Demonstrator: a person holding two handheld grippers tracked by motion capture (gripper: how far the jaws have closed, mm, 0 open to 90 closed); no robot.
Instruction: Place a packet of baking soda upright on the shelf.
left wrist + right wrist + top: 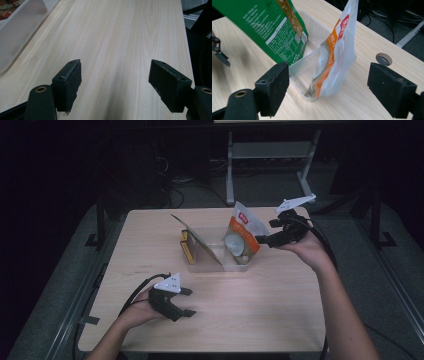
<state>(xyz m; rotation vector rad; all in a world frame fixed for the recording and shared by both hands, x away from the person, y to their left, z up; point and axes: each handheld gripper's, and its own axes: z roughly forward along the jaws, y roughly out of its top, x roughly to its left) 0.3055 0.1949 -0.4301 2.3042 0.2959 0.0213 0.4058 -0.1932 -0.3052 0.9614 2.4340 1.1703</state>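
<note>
A pale wood worktop (260, 310) carries a clear plastic bin (216, 259). An orange-and-clear snack pouch (243, 234) stands upright in its right end. The right tool (263, 240) sits just beside it, jaws apart, empty. The left tool (186, 302) rests open near the front edge.

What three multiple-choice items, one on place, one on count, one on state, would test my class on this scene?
1. Where does the orange-and-white pouch stand?
A. in the clear tub
B. on the floor
C. in the left gripper

2. How many grippers are there?
A. one
B. two
C. three

3. How are the right gripper's jaws?
A. clamped on the pouch
C. shut on nothing
B. open

Answers:
1 A, its foot sits inside the tub's right end.
2 B, one in each hand.
3 B, its own view shows the jaws wide apart, the pouch untouched between them.
</note>
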